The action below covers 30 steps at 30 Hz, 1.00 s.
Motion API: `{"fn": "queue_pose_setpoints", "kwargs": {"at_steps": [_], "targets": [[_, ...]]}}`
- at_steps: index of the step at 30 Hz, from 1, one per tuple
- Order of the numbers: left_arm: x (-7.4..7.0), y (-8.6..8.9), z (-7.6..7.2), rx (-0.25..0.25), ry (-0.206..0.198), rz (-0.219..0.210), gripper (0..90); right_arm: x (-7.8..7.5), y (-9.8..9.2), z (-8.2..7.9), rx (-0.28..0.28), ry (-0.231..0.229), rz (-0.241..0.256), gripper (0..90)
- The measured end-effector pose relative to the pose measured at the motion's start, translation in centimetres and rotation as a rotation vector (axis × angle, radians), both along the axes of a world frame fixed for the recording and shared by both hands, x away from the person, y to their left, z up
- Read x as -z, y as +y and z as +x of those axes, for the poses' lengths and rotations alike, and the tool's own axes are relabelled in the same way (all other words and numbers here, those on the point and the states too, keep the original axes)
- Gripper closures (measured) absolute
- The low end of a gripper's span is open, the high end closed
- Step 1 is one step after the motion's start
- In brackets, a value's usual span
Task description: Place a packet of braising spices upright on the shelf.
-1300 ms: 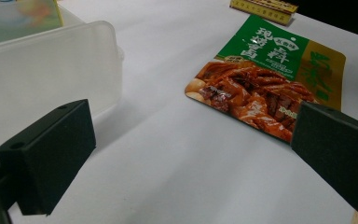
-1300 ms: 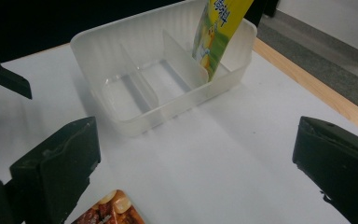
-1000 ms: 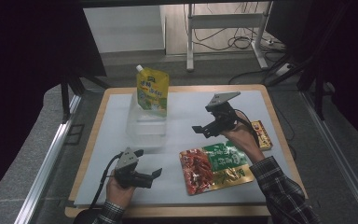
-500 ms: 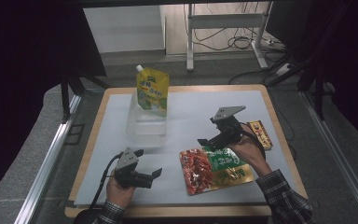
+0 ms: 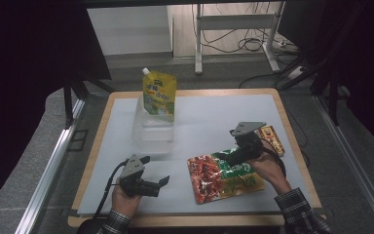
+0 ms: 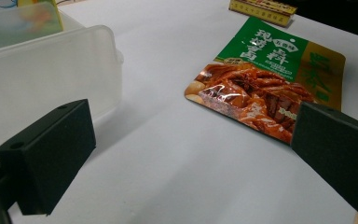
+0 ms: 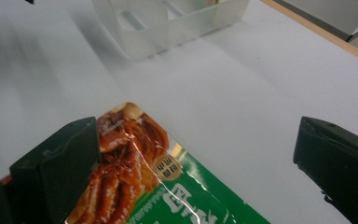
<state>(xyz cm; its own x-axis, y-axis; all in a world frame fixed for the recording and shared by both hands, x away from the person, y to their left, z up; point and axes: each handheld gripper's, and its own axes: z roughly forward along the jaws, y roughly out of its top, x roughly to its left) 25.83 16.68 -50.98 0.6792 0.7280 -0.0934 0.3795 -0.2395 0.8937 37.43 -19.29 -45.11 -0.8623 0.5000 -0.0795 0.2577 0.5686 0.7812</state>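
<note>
Step in hand: the approach to the snack pouch (image 5: 224, 176) is judged to be under way; no grasp is made yet
Right gripper (image 5: 230, 157): held low over the far edge of the pouch, jaws wide apart, nothing between them; in the right gripper view the pouch's corner (image 7: 140, 154) lies beside the left jaw, and bare tabletop is seen under the right jaw
Left gripper (image 5: 159, 181): rested near the front of the tabletop (image 5: 204, 117), jaws apart and empty, pointed toward the pouch; apart from it
Snack pouch: laid flat on the tabletop, front right of centre, red and green print facing up; seen between the jaws in the left gripper view (image 6: 270, 79)
Next move: a thin flat edge is to be taken, so one jaw is judged to need sliding under the far edge, or the pouch is to be tipped up first; the jaws are then to be brought together on the edge
Clear container (image 5: 152, 130): placed left of the pouch, well apart; a yellow spout pouch (image 5: 159, 93) is stood at its far end
Small box (image 5: 271, 138): laid just right of the right gripper, near the tabletop's right edge
Open room: bare tabletop is available between pouch and container, and beyond the pouch toward the far edge
Edges: little margin is left on the right side and at the front
</note>
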Motion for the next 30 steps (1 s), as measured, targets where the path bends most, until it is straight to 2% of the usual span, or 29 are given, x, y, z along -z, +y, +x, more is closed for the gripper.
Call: {"fn": "queue_pose_setpoints", "kwargs": {"at_steps": [13,30], "targets": [[0.0,0.1,-0.1,-0.005,-0.009,0.010,0.0,1.1,-2.3,-1.3,0.058,0.014,0.003,0.4],[0.0,0.0,-0.1,-0.009,-0.015,0.020,0.0,3.5,-6.5,-2.9,0.152,0.087,-0.002,0.5]]}}
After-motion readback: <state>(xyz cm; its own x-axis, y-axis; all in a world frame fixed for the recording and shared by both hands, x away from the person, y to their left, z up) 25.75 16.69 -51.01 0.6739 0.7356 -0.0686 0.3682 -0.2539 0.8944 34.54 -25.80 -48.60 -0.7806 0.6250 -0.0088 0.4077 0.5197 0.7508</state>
